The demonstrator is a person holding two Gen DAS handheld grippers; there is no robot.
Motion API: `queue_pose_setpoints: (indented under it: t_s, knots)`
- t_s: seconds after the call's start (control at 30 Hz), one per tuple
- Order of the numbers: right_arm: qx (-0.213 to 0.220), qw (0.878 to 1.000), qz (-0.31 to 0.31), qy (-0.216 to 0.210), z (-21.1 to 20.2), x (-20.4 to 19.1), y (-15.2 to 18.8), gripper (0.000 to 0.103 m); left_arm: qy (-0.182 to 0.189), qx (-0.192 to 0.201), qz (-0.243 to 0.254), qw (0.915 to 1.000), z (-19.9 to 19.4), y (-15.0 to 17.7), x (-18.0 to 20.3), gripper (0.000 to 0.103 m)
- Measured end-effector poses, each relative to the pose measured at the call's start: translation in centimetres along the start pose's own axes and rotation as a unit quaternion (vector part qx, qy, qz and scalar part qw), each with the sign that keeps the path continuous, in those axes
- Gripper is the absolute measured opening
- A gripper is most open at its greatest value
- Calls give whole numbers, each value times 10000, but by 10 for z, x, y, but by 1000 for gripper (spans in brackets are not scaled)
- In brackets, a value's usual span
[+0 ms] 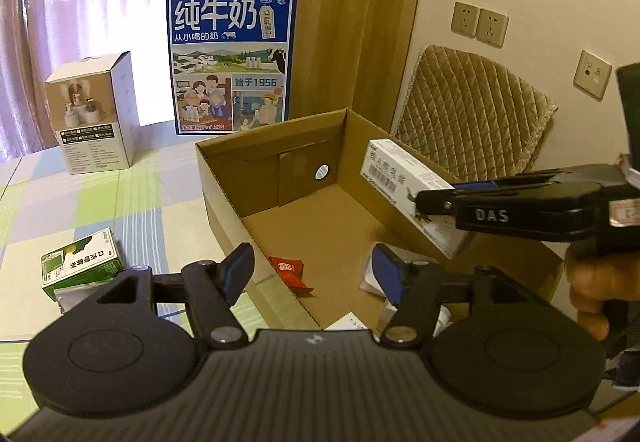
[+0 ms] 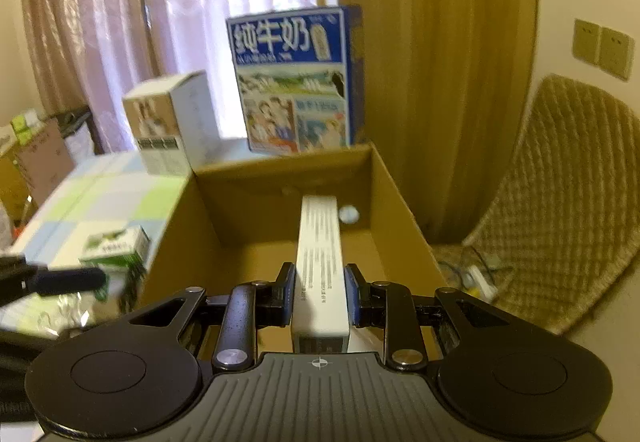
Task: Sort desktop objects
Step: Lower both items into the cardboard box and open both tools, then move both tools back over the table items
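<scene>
**Carrying a long white carton over the open cardboard box**

Looking from the left wrist, the left gripper (image 1: 313, 274) has its fingers spread with nothing between them, poised above the near wall of the cardboard box (image 1: 224, 178). A red packet (image 1: 289, 271) lies on the box floor just beyond the fingers, with a few pale items partly hidden behind the right finger. The right gripper (image 1: 430, 204) reaches in from the right, a hand (image 1: 592, 282) on its grip, holding the white carton (image 1: 404, 182) over the box's right side; the carton's long axis runs up and away from those fingers toward the far wall. On the checked desk (image 1: 120, 202) to the left sits a green-and-white carton (image 1: 82, 262), outside the box and on the left gripper's side.

From the right wrist, which is somewhat blurred, the right gripper (image 2: 320, 292) has its fingers pinching the white carton (image 2: 320, 254) on its two long side faces near the end closest to the camera. The carton points straight ahead along the fingers, its far end nearing the box's far wall (image 2: 280, 190), the whole length inside the box's outline. I judge that the release hinges on this: the carton lies lengthwise with the box, so lowering should clear the walls. The green-and-white carton (image 2: 116, 250) stands left of the box, just beyond the other gripper's finger tip.
</scene>
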State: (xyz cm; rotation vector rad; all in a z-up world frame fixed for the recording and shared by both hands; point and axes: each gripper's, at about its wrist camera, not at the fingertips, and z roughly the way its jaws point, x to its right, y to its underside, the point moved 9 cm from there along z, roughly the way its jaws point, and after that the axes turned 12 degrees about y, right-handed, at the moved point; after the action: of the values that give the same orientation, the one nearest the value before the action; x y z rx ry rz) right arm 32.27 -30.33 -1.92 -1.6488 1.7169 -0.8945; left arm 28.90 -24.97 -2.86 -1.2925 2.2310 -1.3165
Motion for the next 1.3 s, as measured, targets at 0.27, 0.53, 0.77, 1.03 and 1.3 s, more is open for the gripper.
queue_pose_setpoints:
  t_s: [0.27, 0.53, 0.77, 1.03, 1.3]
  knots:
    - [-19, 9992, 366, -165, -9, 4, 0, 71, -188, 46, -27, 9998, -19, 5, -12, 60]
    - [-54, 9980, 570, -265, -55, -4, 24, 71, -495, 18, -293, 9983, -63, 38, -37, 60]
    - [206, 9961, 493, -698, -116, -55, 35, 74, -912, -26, -475, 9947, -119, 72, -63, 62]
    - [26, 9916, 296, -1255, -152, -129, 62, 83, -1433, -67, -817, 9863, -192, 118, -101, 72]
    - [-348, 9882, -115, -1489, -140, -186, 93, 84, -1705, -160, -1012, 9800, -238, 145, -134, 76]
